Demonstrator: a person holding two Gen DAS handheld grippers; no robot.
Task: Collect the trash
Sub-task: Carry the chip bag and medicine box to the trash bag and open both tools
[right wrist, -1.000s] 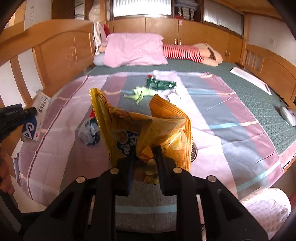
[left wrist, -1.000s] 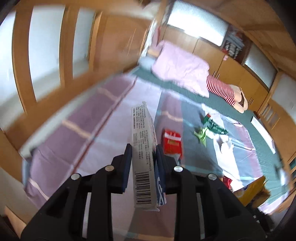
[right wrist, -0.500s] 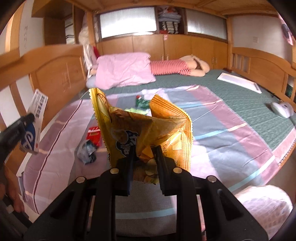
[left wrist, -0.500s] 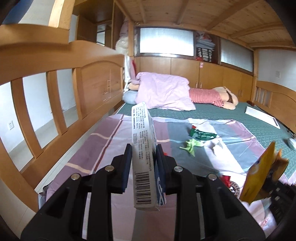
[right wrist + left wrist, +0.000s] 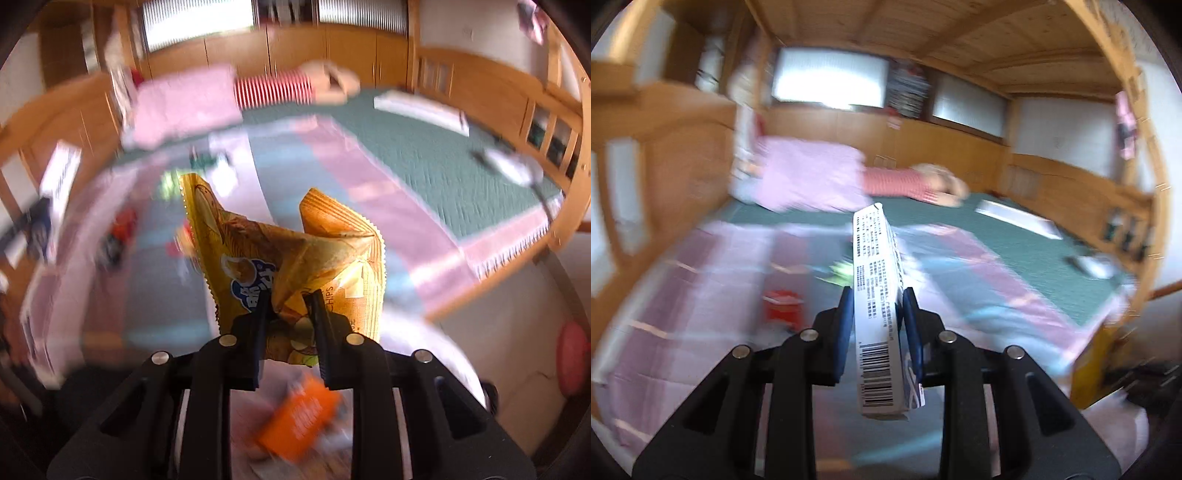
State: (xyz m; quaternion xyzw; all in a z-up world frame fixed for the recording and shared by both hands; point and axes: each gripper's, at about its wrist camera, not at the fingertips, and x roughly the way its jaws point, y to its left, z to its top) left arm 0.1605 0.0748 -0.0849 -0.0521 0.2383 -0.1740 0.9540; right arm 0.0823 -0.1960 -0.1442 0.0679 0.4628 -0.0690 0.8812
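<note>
Scattered wrappers [image 5: 783, 308] mid-bed, open striped blanket [image 5: 388, 206] rightward.

Motion blur is smearing bed [image 5: 1015, 254] & litter in both views. Red item [image 5: 783, 306] is blurring past ID. Orange packet [image 5: 299, 421] is showing under right gripper [image 5: 288, 295], text unreadable, part hidden by fingers.

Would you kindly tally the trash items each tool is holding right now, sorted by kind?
Cardboard boxes: 1, the white box gripped by the left tool.
Snack bags: 1, the yellow chip bag gripped by the right tool.
Total: 2 held items.
</note>
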